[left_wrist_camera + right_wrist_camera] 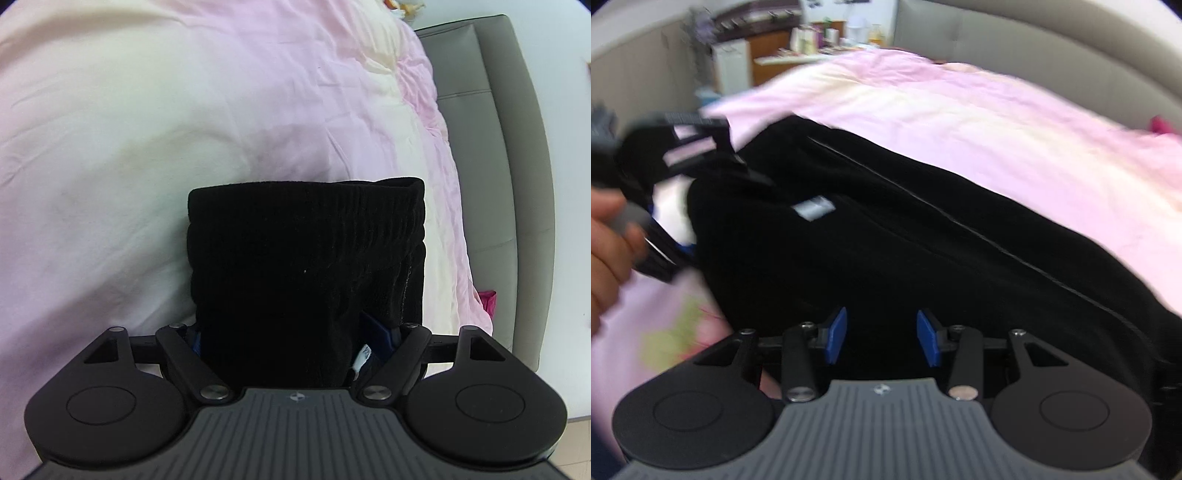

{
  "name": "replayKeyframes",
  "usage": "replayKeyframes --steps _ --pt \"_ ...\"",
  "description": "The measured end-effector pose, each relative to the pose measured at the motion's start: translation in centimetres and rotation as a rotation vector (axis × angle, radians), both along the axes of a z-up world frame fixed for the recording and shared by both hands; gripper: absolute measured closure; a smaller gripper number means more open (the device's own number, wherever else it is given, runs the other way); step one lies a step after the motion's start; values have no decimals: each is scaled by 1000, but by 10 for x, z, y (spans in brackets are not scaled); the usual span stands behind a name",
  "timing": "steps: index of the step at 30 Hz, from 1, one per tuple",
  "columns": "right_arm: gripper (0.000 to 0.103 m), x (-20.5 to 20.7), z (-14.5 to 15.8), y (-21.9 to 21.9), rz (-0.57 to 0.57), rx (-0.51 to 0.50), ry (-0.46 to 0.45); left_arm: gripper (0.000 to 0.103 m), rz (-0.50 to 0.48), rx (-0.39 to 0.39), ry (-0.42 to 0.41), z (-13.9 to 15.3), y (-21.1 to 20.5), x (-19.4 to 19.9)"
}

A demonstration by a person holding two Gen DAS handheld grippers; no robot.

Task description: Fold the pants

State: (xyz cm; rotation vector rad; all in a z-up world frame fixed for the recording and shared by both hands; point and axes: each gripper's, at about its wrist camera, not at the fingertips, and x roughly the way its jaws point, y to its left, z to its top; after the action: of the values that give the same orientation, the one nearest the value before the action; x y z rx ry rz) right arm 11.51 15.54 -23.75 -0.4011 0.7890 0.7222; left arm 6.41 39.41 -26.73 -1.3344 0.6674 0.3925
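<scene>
The black pants [303,258] jut forward between the fingers of my left gripper [291,332] as a thick folded bundle. The ribbed waistband is at the far end, above the pink bedcover [184,110]. The jaws stand wide and grip the bundle; part of one blue pad [380,332] shows. In the right wrist view the pants [923,229] stretch diagonally across the bed, with a white label [812,208] showing. My right gripper [882,332] is half closed, and black fabric fills the gap between its blue pads. The left gripper [676,192] appears blurred at the pants' far left end, held by a hand [605,243].
A grey padded headboard [517,184] borders the bed on the right, with a bright pink item [487,299] wedged beside it. Beyond the bed a cluttered desk and shelves [812,37] stand against the wall. A floral patch of bedding [676,332] lies near the lower left.
</scene>
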Motion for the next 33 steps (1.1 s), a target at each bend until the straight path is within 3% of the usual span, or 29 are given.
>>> replayKeyframes --steps 2,5,12,16,26,30,33 --pt "62 -13 -17 1 14 -56 -37 49 -32 75 36 6 -4 2" --pt "62 -24 -32 5 6 -80 -72 59 -80 185 20 20 -14 3" --pt "62 -8 -25 -33 -52 143 56 60 -251 598 -120 89 -78 8" --pt "63 9 -8 -81 -129 279 214 60 -286 780 -102 107 -121 10" --pt "62 18 39 -200 -194 299 114 60 -623 1332 -51 125 -274 41" --pt "62 26 42 -237 -258 330 110 60 -731 1488 -70 115 -322 43" --pt "62 29 41 -256 -295 347 119 59 -821 1599 -32 97 -351 48"
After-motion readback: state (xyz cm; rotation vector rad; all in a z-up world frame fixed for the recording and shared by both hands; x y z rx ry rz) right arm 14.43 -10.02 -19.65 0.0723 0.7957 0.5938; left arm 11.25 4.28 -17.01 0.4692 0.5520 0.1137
